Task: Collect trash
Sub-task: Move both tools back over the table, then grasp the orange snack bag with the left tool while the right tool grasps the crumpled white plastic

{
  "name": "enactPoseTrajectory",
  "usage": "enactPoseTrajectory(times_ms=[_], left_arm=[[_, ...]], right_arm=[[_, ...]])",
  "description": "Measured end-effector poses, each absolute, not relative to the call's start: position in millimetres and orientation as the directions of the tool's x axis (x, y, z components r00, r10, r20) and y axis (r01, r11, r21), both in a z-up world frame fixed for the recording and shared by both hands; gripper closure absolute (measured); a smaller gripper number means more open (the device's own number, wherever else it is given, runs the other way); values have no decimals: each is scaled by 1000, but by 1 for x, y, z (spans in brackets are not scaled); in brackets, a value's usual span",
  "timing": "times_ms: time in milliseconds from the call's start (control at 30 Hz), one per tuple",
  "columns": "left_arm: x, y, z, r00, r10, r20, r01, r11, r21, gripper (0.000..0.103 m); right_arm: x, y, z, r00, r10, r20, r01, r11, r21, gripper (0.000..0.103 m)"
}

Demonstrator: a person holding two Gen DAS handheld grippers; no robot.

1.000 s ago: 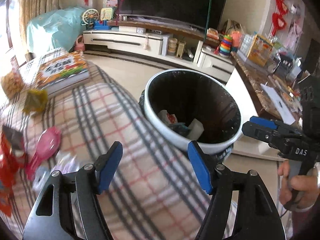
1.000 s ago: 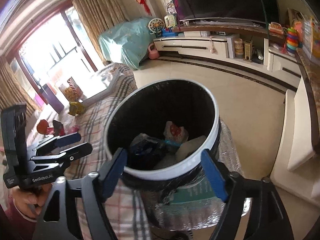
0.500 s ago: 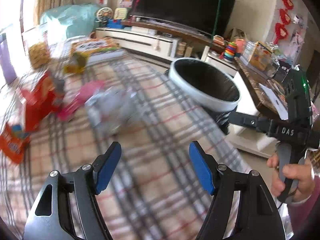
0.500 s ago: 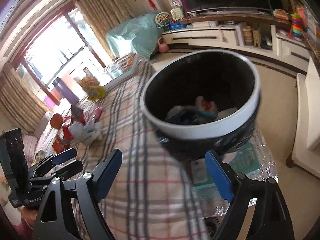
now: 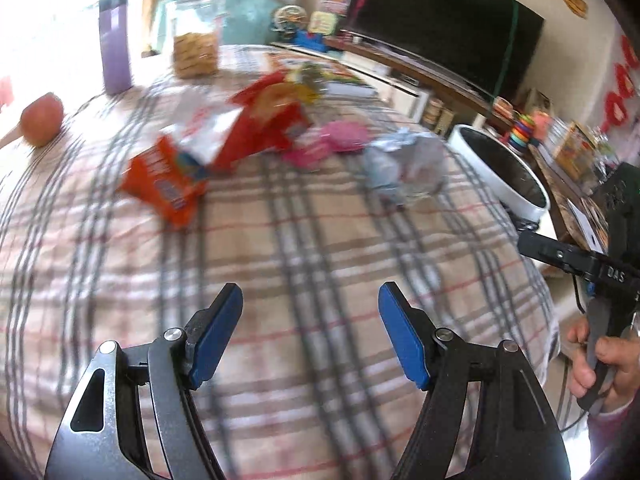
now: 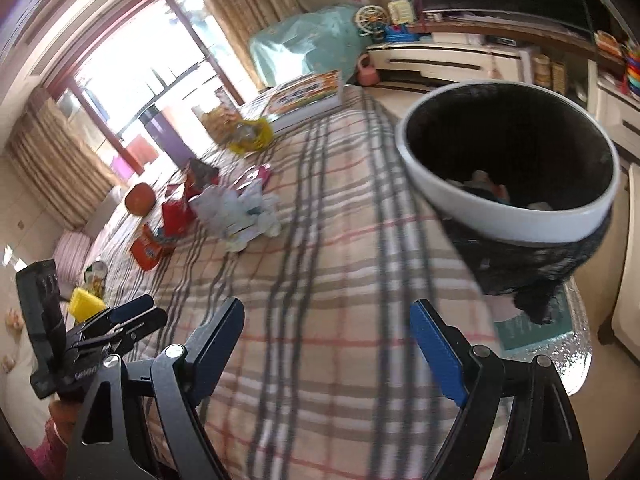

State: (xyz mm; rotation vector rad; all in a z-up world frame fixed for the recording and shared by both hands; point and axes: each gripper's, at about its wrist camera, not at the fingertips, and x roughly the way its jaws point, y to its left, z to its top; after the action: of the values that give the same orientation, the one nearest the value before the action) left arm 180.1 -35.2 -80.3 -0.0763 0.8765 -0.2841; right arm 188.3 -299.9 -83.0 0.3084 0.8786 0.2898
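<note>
Trash lies on a plaid-covered table [image 5: 320,264]: an orange snack bag [image 5: 164,184], a red wrapper [image 5: 264,128], a pink wrapper [image 5: 340,138] and a crumpled clear plastic bag [image 5: 404,164]. My left gripper [image 5: 310,334] hovers open over bare cloth in front of them, nothing between its blue pads. The white-rimmed bin [image 6: 508,184] with a black liner holds some trash and stands at the table's right edge. My right gripper [image 6: 326,354] is open and empty, near the bin. The crumpled plastic [image 6: 240,216] lies further left in the right wrist view.
At the table's far end sit a book [image 6: 304,96], a yellow wrapper [image 6: 250,136], a purple bottle [image 5: 116,44] and an orange fruit [image 5: 42,118]. A TV stand [image 6: 460,60] with a large screen lines the far wall. A yellow item [image 6: 84,304] lies at the left.
Both grippers swung left, away from over the bin to above the plaid table; the trash pile has come into the left wrist view's centre. Both stayed open.
</note>
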Motion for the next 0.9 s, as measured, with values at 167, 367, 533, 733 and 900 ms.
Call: enactPoseTrajectory(times_ms=[167,367,533,733,900], left_arm=[[175,-4,-88,620,-235,-749,140,972,-189,31],[178,16,-91,617,-219,-756,96,974,-203,29],[189,28,-91,613,-189,-767,43,978,-206,24],[206,35,-88,614,-184,-768,9,974,-226,23],[224,37,-83,623,-199,-757,-3,967,-256,22]], right_arm=[[193,-278,-86,587,386,-711,-157,916,368,16],[203,-254,-89,567,404,-718,-183,911,368,16],[216,-236,-89,555,409,-724,-207,911,356,16],[234,-221,-88,564,406,-719,-210,913,351,16],[249,-215,-86,570,404,-715,-214,914,346,16]])
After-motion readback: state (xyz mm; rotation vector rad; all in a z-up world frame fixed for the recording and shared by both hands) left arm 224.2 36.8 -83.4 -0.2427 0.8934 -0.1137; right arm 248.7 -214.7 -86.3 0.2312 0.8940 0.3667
